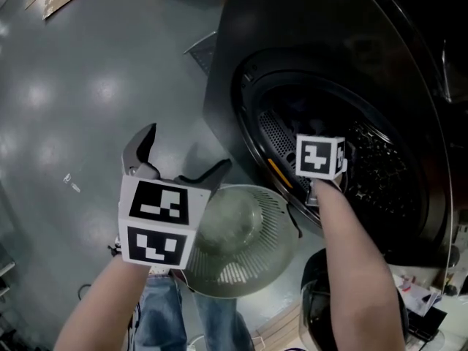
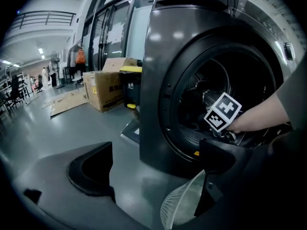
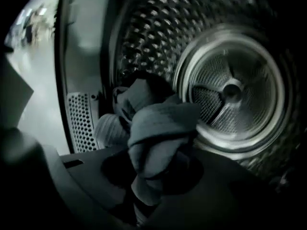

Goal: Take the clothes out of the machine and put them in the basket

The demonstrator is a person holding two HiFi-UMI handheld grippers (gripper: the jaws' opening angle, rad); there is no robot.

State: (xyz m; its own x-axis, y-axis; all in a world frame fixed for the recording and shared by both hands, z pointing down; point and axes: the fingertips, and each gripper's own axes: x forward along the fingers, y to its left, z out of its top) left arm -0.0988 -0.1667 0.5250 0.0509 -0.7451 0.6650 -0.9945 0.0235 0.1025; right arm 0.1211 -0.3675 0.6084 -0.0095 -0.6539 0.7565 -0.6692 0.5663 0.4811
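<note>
The dark front-loading machine (image 1: pixel 241 42) stands with its round opening (image 2: pixel 192 56) facing me. My right gripper (image 3: pixel 153 178) reaches into the drum and is shut on a bunched grey garment (image 3: pixel 160 128), which bulges up between the jaws. In the head view only that gripper's marker cube (image 1: pixel 319 157) and the forearm show; the fingertips are hidden inside. More grey cloth (image 3: pixel 109 128) lies behind at the drum's left. My left gripper (image 1: pixel 186 152) hangs open and empty above the pale ribbed basket (image 1: pixel 252 265), just outside the opening.
The basket (image 2: pixel 184 207) sits on the grey floor right below the machine's front. A dark round object (image 1: pixel 322 306) lies by my right forearm. Cardboard boxes (image 2: pixel 108 85), a yellow-lidded bin (image 2: pixel 130 83) and flattened cardboard (image 2: pixel 67 102) stand further left.
</note>
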